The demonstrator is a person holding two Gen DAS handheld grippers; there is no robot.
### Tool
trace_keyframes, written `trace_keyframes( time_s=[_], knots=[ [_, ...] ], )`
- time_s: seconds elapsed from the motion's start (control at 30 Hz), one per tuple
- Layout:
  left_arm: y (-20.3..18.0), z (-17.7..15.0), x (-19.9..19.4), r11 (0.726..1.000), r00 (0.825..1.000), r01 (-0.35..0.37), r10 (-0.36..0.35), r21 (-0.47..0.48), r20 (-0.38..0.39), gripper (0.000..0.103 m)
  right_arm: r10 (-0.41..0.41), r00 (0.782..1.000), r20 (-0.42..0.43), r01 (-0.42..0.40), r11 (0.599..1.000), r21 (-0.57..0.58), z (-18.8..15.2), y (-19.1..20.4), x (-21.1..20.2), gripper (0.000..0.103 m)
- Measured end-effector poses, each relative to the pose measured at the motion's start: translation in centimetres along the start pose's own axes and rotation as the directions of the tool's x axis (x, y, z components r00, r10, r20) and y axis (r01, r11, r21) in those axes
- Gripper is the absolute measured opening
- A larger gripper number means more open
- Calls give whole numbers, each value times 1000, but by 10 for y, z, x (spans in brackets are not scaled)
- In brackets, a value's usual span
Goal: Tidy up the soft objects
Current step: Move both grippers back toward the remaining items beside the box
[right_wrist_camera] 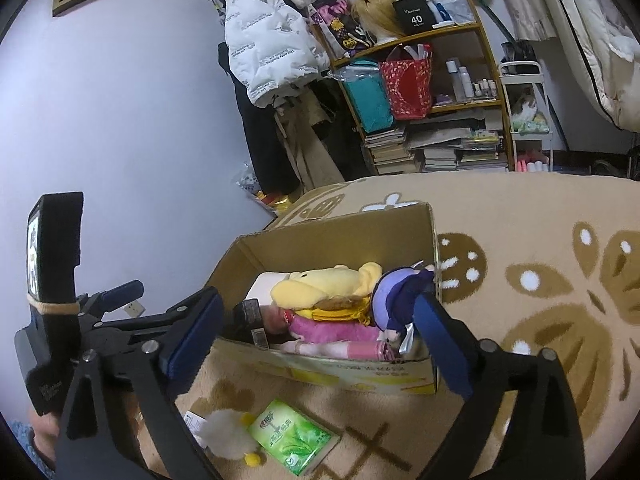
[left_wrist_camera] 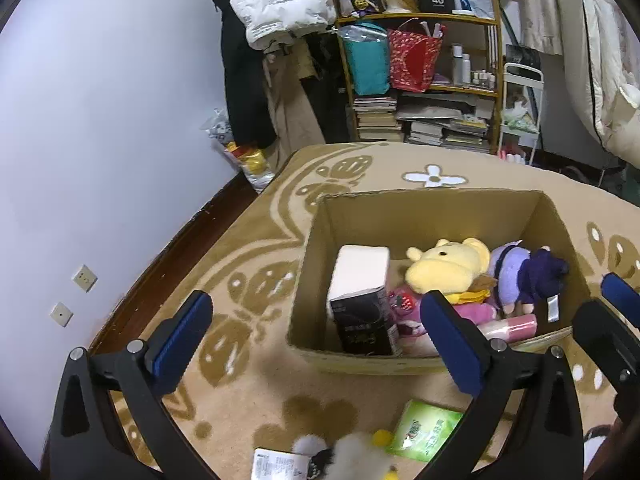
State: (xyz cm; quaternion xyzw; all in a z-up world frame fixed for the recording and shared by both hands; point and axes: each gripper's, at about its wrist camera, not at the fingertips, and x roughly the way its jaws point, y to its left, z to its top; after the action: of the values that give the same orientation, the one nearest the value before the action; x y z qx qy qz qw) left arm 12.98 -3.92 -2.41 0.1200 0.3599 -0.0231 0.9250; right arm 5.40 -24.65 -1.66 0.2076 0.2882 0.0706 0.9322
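Both grippers hover above a patterned beige rug (right_wrist_camera: 540,216), fingers spread wide, gripping nothing. The left gripper (left_wrist_camera: 320,344) has blue pads, and just below it lie a white plush duck (left_wrist_camera: 348,456) and a green tissue pack (left_wrist_camera: 424,430) on the rug, touching each other. Ahead of it, slightly to the right, sits an open cardboard box (left_wrist_camera: 424,216). Its view looks down into the box: a white-and-black carton (left_wrist_camera: 360,292) stands at the left, with a yellow plush (left_wrist_camera: 448,264) and a purple plush (left_wrist_camera: 524,272) beside it over pink soft items (left_wrist_camera: 476,314).

The right gripper (right_wrist_camera: 320,344) sees the box from the side, so the carton is mostly hidden behind the plush pile. The left gripper's handle rises at its far left. Beyond the box stands a cluttered shelf (right_wrist_camera: 448,36) and a hanging white jacket (right_wrist_camera: 268,48).
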Motion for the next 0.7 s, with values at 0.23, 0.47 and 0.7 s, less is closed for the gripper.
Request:
trace_keyframes(
  time_s=[0.23,0.47,0.7],
  knots=[
    [16,-5,-7,998,998,31,-34,-51,-44,103,-14,1000,-12,13,999,-29,-6,7,-10,101],
    [35,-12,-15,987,988,107,-119,-118,-95,103,-33,999,-30,31,996,-88,-13,16,-19,101],
    [33,-31,-12,991,970,100,-117,-88,-215,103,-29,997,-75,19,992,-127,-29,21,-15,101]
  ],
)
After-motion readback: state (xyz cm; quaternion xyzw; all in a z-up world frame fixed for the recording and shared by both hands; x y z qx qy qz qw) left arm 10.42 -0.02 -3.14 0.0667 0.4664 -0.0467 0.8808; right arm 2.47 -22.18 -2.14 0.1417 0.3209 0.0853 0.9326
